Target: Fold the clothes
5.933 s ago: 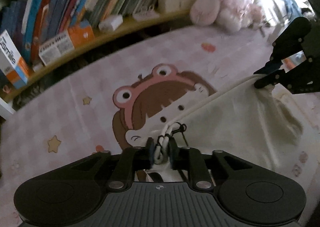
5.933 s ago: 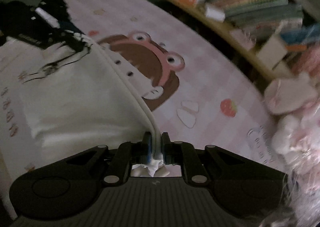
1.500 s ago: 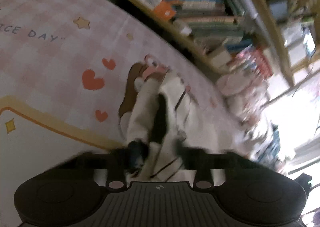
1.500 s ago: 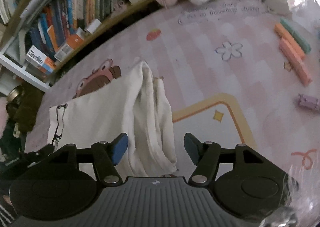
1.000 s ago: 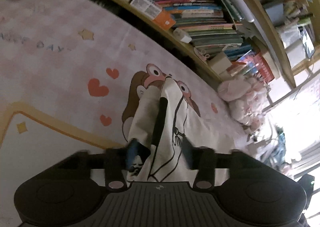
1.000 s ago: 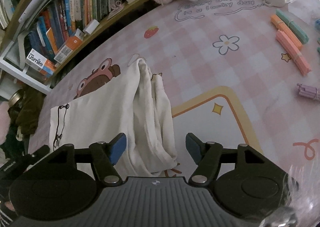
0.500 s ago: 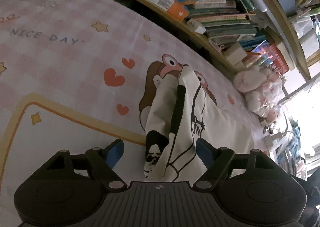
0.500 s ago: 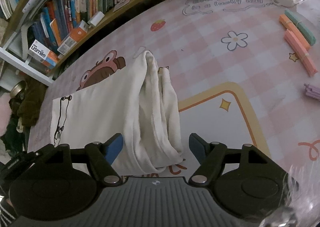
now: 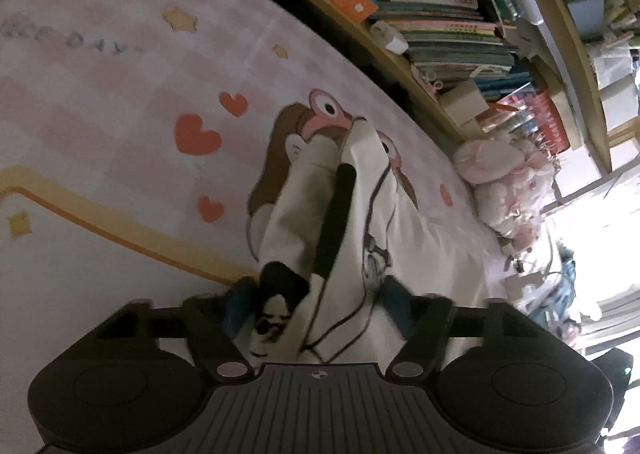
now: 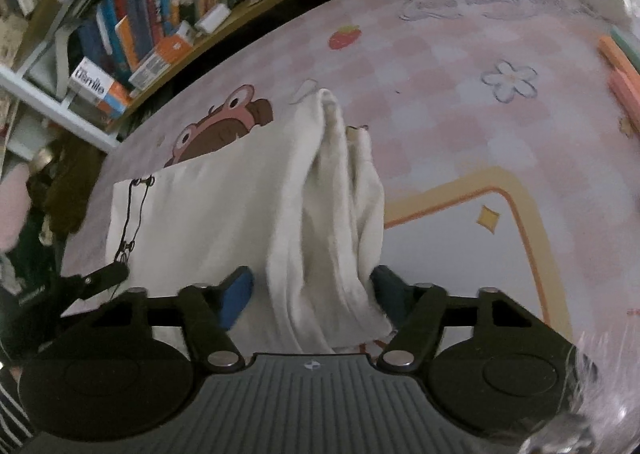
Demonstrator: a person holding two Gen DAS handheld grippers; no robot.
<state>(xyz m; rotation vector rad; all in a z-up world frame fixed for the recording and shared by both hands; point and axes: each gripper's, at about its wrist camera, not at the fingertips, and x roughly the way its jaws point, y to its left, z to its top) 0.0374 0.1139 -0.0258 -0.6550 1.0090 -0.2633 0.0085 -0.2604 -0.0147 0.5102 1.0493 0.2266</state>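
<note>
A cream garment [image 9: 360,214] with a black line drawing lies folded on the pink checked mat [image 9: 120,114]. Its left end, with a black band and a printed patch, sits between the blue pads of my left gripper [image 9: 316,306], whose jaws are closing; the pads do not visibly press it. In the right wrist view the garment [image 10: 224,214] is flat on the left and bunched into thick folds on the right. That bunch lies between the closing jaws of my right gripper [image 10: 310,294], the right pad just at its edge. A black fingertip of the left gripper [image 10: 108,274] shows at the garment's far corner.
A low wooden bookshelf [image 9: 420,2] full of books runs along the mat's far edge. Pink plush toys [image 9: 500,174] sit by the shelf. Orange and green sticks [image 10: 620,66] lie at the mat's right side. A dark heap [image 10: 68,182] lies at the left.
Both pairs of jaws have narrowed around the garment's ends since half a second ago. The garment itself has stayed flat on the mat, and both hands have barely shifted.
</note>
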